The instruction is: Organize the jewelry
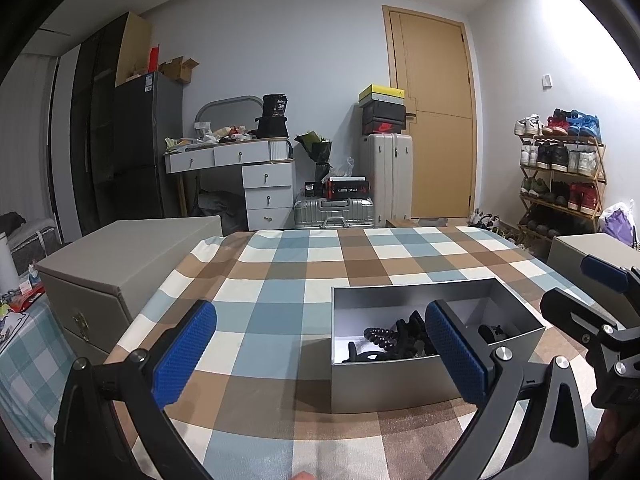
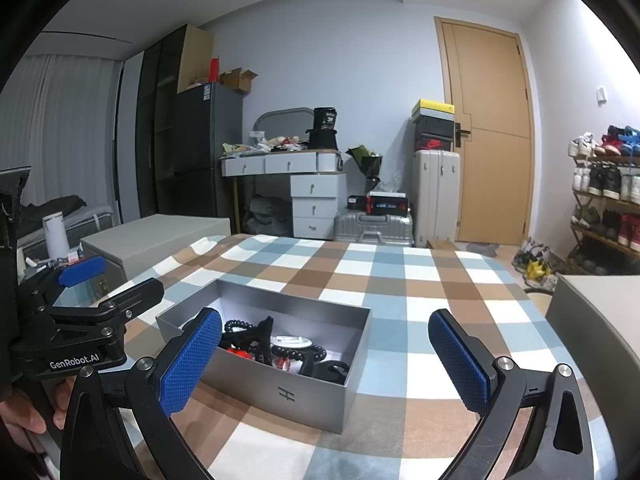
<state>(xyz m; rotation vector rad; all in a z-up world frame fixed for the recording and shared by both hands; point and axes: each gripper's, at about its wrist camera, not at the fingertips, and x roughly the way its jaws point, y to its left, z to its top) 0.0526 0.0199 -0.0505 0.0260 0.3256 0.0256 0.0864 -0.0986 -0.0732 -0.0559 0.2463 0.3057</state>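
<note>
Sitting on the checked blue, brown and white cloth of the tabletop (image 2: 400, 280), the open grey cardboard box (image 2: 280, 392) holds a tangle of dark pieces: black coiled spiral bands (image 2: 298, 354), a black claw-shaped clip (image 2: 262, 334), something red low in the left corner (image 2: 236, 353) and a pale round item (image 2: 290, 341) at the middle; exactly what each piece is stays hard to tell at this size. Both tongs hover above the cloth, spread wide and holding nothing. From the left tongs (image 1: 320, 356) the box (image 1: 400, 384) lies ahead and to the right, its near right part behind the right-hand blue pad (image 1: 456, 356). From the right tongs (image 2: 324, 364) the same box lies ahead and to the left, its near left corner behind the left-hand blue pad (image 2: 190, 364). So the box sits between the two tools, its long axis running across in front of the person, and neither tool looks clearly closer. In the left view the contents lie just beyond the right pad, so a short swing right and down would likely bring those tongs over the clip (image 1: 412, 330) and bands (image 1: 378, 336).
</note>
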